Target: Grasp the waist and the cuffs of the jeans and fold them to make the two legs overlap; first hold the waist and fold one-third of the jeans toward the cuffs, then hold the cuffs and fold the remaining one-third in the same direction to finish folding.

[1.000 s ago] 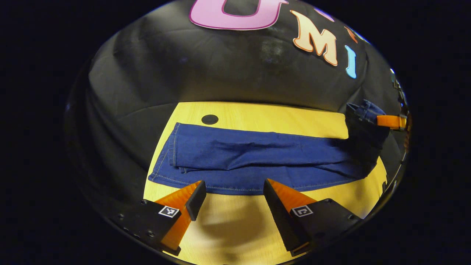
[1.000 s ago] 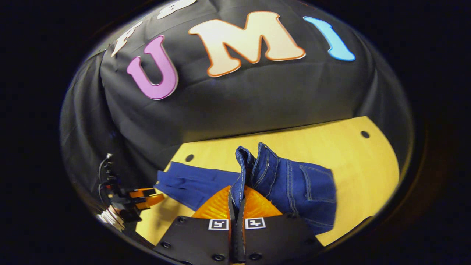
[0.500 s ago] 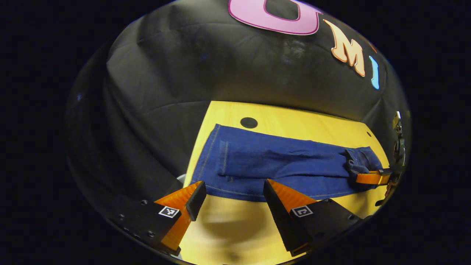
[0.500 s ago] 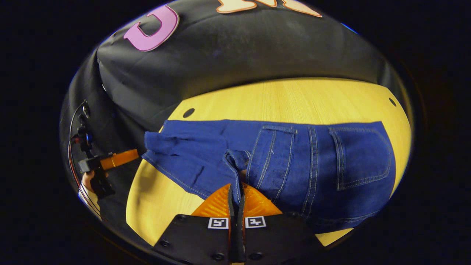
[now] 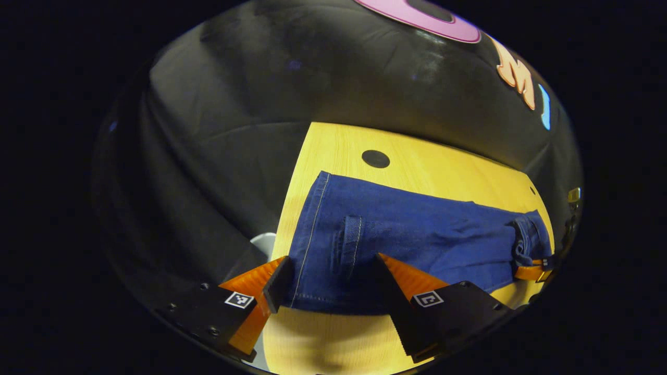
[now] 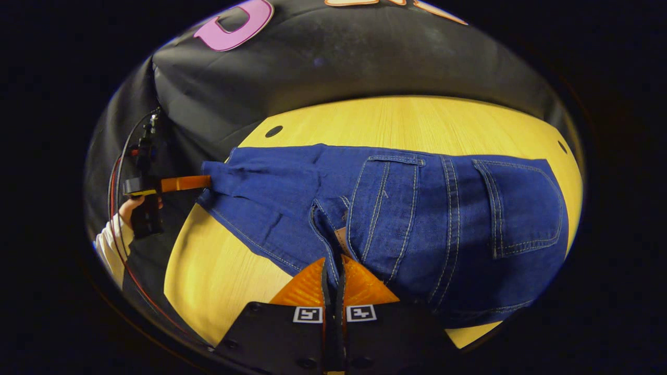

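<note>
Dark blue jeans point(image 5: 417, 234) lie along the yellow table point(image 5: 365, 333), one leg on top of the other. My left gripper point(image 5: 331, 272) is open, low over the table, and the cuff end point(image 5: 333, 250) lies between its two fingers. In the right gripper view the seat with its back pockets point(image 6: 469, 208) lies flat and faces up. My right gripper point(image 6: 333, 259) is shut on the waistband point(image 6: 333, 234) at the near edge. The right gripper point(image 5: 529, 272) also appears far off at the waist end, and the left gripper point(image 6: 182, 183) at the cuff end.
The table point(image 6: 219, 281) has small round black holes point(image 5: 375, 158) near its back edge. Black cloth hangs behind and to the left. A hand point(image 6: 130, 205) in a white sleeve holds the left gripper. A pale object point(image 5: 263, 242) sits below the table's left edge.
The right gripper has brought the raised waist down, so the seat now lies flat. The left gripper has moved forward until the cuffs sit between its open fingers.
</note>
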`<act>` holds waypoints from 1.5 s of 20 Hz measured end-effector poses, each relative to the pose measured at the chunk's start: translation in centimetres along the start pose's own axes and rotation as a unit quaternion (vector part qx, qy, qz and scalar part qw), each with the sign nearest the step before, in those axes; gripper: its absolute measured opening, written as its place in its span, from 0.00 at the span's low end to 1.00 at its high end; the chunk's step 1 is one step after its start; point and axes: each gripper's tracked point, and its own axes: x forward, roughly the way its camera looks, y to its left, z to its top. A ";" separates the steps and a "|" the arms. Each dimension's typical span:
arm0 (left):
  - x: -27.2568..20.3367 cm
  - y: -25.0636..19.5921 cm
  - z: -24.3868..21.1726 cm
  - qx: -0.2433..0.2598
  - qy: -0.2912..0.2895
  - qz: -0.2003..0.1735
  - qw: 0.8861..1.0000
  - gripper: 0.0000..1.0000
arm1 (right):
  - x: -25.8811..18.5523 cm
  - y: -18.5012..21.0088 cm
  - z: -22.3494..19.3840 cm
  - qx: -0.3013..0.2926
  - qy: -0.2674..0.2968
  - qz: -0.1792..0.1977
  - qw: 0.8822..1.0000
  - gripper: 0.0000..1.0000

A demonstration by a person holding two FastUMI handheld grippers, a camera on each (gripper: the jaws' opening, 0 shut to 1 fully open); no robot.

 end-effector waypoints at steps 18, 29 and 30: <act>0.9 -2.5 -3.0 0.037 0.076 -0.009 0.996 0.87 | -2.0 3.1 1.3 0.063 0.017 0.056 0.996 0.53; 0.9 -6.0 -2.8 -0.015 0.066 -0.047 0.997 0.00 | -10.8 -2.0 2.6 0.121 -0.067 -0.016 0.990 0.70; 0.6 -5.9 -2.3 -0.013 0.061 -0.040 0.997 0.00 | -11.3 -2.8 2.3 0.133 -0.071 -0.024 0.988 0.70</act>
